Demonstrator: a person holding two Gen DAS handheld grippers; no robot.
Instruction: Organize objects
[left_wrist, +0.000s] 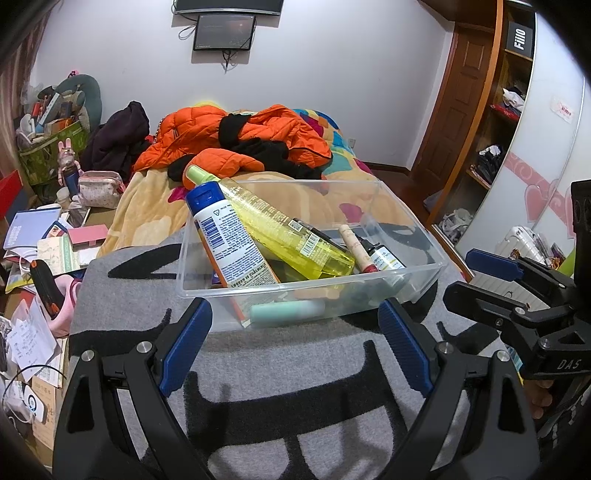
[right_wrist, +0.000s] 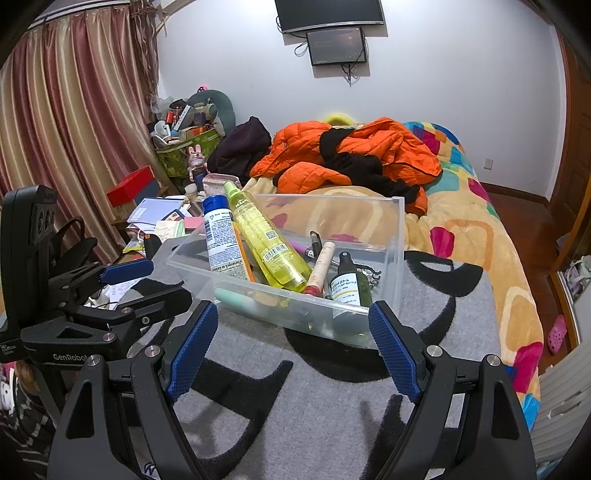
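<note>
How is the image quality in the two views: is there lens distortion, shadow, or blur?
Left wrist view: strong fisheye bending, the wardrobe curves, corners are black; the open left claw casts soft shadows on the grey blanket. Right wrist view: same curving at the curtain; the clear bin looks sharp.

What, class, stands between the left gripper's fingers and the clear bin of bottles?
Nothing visible. The left gripper is open and empty, and only bare grey blanket lies between it and the near wall of the clear bin. The right gripper waits open alongside.
</note>
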